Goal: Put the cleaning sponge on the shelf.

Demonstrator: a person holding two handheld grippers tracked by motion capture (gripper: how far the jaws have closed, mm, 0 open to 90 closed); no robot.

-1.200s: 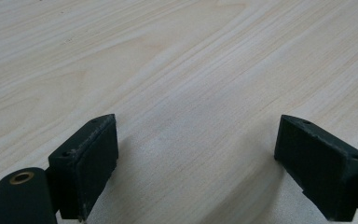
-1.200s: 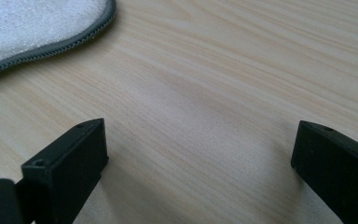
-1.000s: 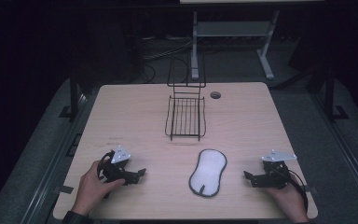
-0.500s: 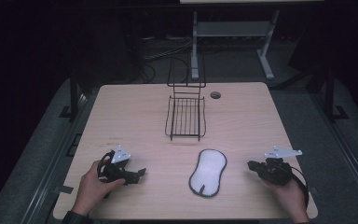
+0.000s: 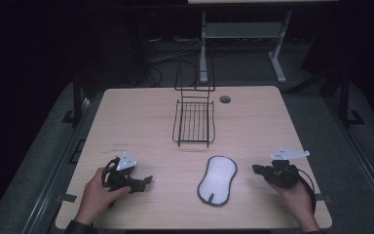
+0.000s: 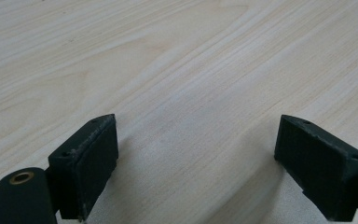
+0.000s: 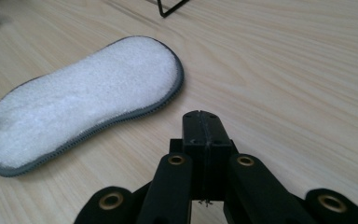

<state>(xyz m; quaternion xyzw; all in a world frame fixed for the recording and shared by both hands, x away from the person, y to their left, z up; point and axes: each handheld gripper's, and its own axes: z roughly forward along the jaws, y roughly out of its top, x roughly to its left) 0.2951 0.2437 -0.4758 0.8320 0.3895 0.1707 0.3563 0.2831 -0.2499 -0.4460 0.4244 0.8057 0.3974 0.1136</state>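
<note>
pale wood-grain desk [image 5: 141,117] carries three groups of items. black wire rack [image 5: 193,121] stands upright at the centre of the far half, its tall back frame toward the far edge and its basket tray toward the person. a round cable hole [image 5: 225,99] lies just right of the rack's back frame. white pad with grey stitched edging [image 5: 217,179] lies flat on the near half, right of centre, long axis running near to far, well apart from the rack.

left gripper [image 5: 145,181] rests on the desk at the near left, held by the left hand [image 5: 97,192]; its fingers [image 6: 86,161] are spread wide apart with bare wood between them. right gripper [image 5: 256,169] sits at the near right in the right hand [image 5: 297,197], pointing toward the pad; its fingers [image 7: 206,135] are pressed together with nothing between them, tips just beside the pad's near-right edge but not touching it.

nothing stands between either gripper and the pad. dark floor and a metal stand [image 5: 243,34] lie beyond the desk.
</note>
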